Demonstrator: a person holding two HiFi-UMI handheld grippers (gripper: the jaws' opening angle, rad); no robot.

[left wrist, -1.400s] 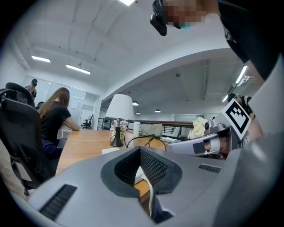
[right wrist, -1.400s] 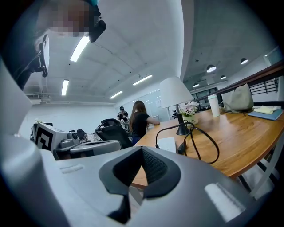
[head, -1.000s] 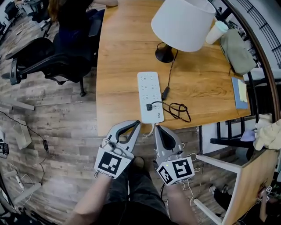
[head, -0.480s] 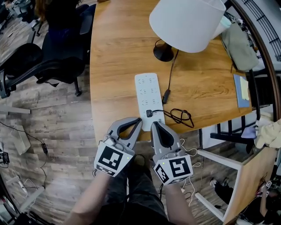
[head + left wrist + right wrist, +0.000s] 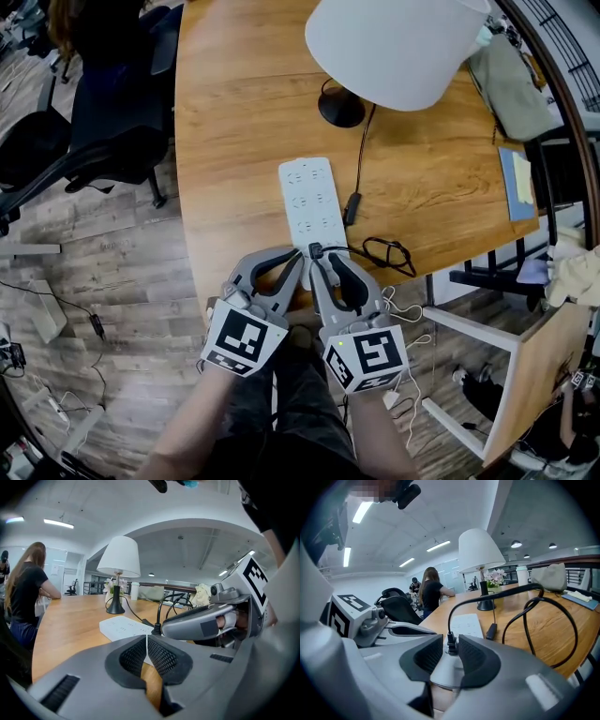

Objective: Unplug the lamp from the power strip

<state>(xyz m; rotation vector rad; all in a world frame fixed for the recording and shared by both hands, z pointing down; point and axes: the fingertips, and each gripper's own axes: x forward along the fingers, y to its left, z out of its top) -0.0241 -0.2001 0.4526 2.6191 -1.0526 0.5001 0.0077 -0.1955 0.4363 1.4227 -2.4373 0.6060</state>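
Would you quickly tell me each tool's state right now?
Left tool: closed, empty.
Right tool: open, jaws either side of the lamp plug, not clamped.

We see a bench [image 5: 234, 141] of smooth, satin-finished wood, a power strip [image 5: 309, 192] of matt white plastic, and a matt white lamp shade [image 5: 394, 47]. The left tool [image 5: 146, 641] and right tool [image 5: 450, 645] wear smooth grey plastic shells with black cross-hatched pads [image 5: 133, 658]. The floor [image 5: 112, 281] is grey-brown plank wood.

1. The head view looks steeply down from above the near edge of the table [image 5: 244, 141].
2. The left gripper view sits low at this edge and faces the lamp [image 5: 118, 557].
3. The right gripper view faces likewise, very near the power strip [image 5: 466, 624]; all views share both.
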